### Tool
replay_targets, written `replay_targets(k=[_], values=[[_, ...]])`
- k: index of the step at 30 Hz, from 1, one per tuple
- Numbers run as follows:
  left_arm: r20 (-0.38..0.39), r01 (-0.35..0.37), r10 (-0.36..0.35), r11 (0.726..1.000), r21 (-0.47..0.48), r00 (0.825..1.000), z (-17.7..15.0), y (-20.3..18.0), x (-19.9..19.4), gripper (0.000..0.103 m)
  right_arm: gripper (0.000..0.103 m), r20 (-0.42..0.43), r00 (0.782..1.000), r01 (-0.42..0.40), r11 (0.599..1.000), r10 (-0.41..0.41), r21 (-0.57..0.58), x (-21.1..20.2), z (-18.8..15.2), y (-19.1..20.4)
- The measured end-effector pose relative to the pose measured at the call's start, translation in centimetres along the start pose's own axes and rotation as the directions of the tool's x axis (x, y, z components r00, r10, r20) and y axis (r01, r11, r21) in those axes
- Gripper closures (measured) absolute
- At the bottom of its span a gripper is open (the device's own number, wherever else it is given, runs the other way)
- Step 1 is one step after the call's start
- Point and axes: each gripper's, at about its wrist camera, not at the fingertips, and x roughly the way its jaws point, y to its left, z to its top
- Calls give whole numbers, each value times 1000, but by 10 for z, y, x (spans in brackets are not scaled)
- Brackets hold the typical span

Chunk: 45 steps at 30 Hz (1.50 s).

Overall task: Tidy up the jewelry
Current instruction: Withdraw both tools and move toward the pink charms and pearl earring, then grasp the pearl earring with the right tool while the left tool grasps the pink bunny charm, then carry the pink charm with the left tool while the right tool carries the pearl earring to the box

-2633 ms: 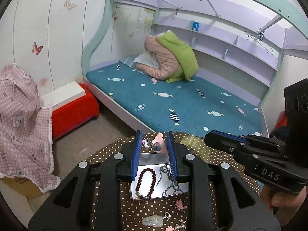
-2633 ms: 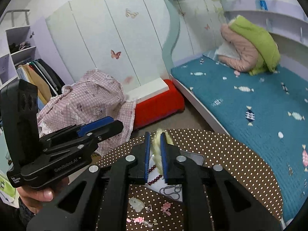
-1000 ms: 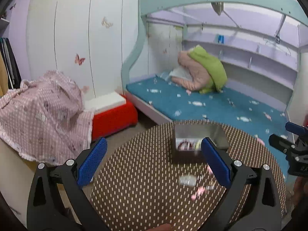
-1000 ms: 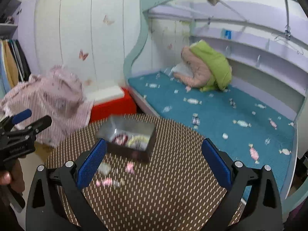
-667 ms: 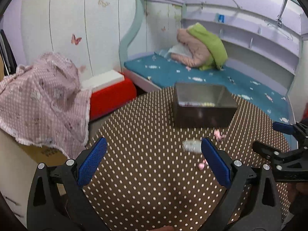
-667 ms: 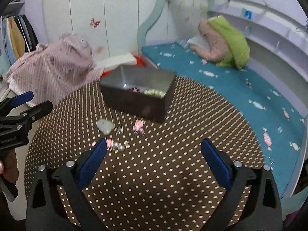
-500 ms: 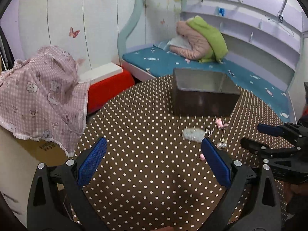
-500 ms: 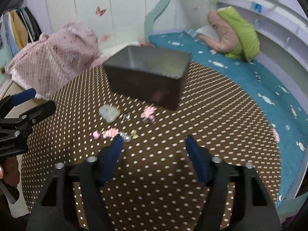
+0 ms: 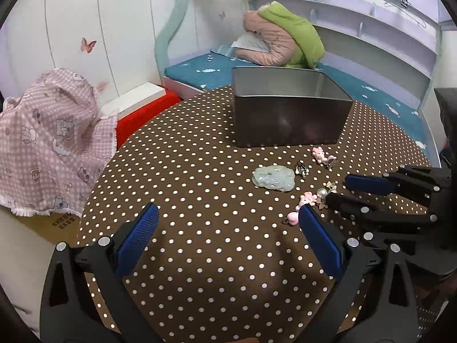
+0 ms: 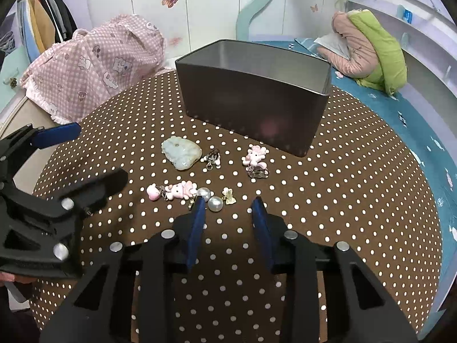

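Note:
A dark metal tin box (image 10: 251, 111) stands on the brown polka-dot round table (image 10: 357, 185); it also shows in the left wrist view (image 9: 288, 120). Loose jewelry lies in front of it: a pale jade pendant (image 10: 182, 153), pink charms (image 10: 178, 191), pearl earrings (image 10: 210, 198), a small gold piece (image 10: 229, 196), a pink charm with clip (image 10: 255, 160). My right gripper (image 10: 230, 204) is half open, low over the table, its tips beside the pearls. My left gripper (image 9: 225, 220) is wide open and empty, nearer than the jade pendant (image 9: 274, 177).
A bed with a blue cover (image 9: 205, 68) and a pink and green jacket (image 9: 285, 37) lies behind the table. A pink checked cloth (image 9: 48, 140) covers something at the left, beside a red box (image 9: 142, 111).
Both grippers let go over the box, opened and pulled back. They then dropped low towards the table. The right gripper narrowed and came up to the pearls.

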Motion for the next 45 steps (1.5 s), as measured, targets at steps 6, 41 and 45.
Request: replay_targets(k=[6,41,45], values=[[-13,18,-17,999,35,1000,4,-9,10,5,88,10,1000,-5,1000,5,-2,3,-1,-3],[-118,247,-238,967,65,964,-3,-16,16,91,93,50,999,-24,997,20,72,-30,-12,-42],[-80,231,-228,973,25,970,6,0,3,91,93,73,997,-33,998,29,56,-41,-5,-41]])
